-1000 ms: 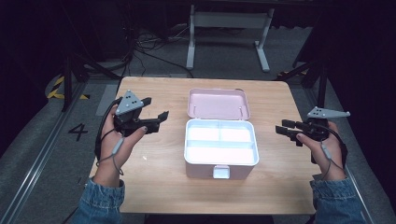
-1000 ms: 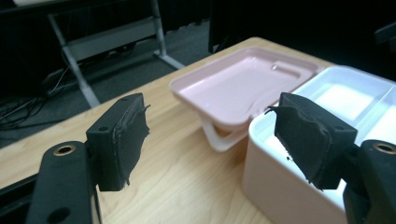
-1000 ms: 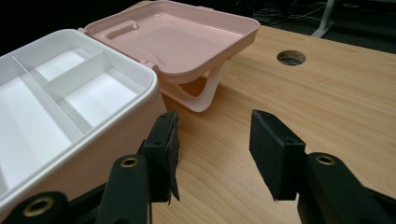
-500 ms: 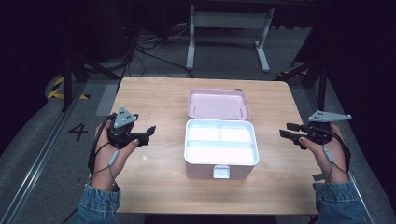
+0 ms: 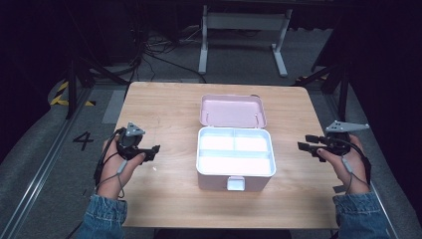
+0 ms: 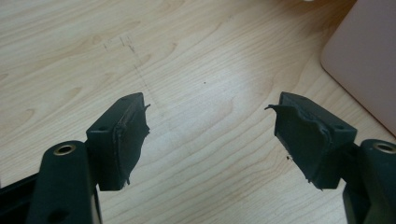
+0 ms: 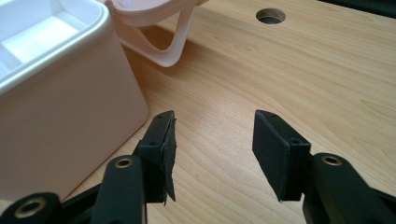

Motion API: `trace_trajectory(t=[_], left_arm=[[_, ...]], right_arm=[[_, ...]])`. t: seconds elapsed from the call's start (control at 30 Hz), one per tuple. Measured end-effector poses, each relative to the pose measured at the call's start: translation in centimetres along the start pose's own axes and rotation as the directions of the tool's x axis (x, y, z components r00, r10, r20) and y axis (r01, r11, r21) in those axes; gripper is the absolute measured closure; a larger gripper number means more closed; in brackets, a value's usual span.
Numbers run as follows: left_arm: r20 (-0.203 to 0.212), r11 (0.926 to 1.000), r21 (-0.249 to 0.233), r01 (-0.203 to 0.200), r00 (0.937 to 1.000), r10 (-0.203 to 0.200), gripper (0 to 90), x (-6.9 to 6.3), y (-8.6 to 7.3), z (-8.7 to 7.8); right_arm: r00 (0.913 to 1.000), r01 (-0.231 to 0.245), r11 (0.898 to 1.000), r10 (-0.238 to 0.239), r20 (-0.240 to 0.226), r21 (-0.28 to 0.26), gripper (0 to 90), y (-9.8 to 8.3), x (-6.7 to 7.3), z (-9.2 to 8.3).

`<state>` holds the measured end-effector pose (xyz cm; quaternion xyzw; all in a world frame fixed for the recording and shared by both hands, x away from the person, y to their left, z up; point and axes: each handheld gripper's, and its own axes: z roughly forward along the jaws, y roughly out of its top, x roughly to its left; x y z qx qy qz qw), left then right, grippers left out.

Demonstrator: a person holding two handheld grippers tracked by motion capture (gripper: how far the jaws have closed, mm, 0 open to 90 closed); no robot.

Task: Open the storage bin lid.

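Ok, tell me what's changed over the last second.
The left gripper came down and back toward the person, nearer the table's near-left part, its fingers open and empty. The right gripper's fingers have just been opening, with nothing between them. The pink box, lid open, and the right hand stayed put.

Wooden table (image 5: 164, 107), grey floor (image 5: 45, 149) w/ cables, dark room.

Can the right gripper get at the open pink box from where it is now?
Probably yes: the right gripper has open jaws aimed at the pink box, with bare table between them.
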<state>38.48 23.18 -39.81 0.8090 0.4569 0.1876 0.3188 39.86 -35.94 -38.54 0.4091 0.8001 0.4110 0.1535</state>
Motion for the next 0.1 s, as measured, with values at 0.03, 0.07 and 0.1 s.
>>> trace_trajectory(t=[0.03,0.07,0.1], left_arm=[[0.005,1.0,-0.002,-0.006,1.0,0.006,26.2,-0.01,0.01,0.02],[0.004,0.9998,-0.013,-0.012,0.9999,0.012,26.2,-0.03,0.06,-0.1],[0.004,0.9998,-0.013,-0.012,0.9999,0.012,26.2,-0.03,0.06,-0.1]], right_arm=[[1.0,-0.001,1.0,0.001,0.001,0.0,49.5,0.0,-0.05,0.0],[1.0,-0.009,1.0,0.009,0.0,-0.009,48.0,0.05,-0.1,0.01],[1.0,-0.009,1.0,0.009,0.0,-0.009,48.0,0.05,-0.1,0.01]])
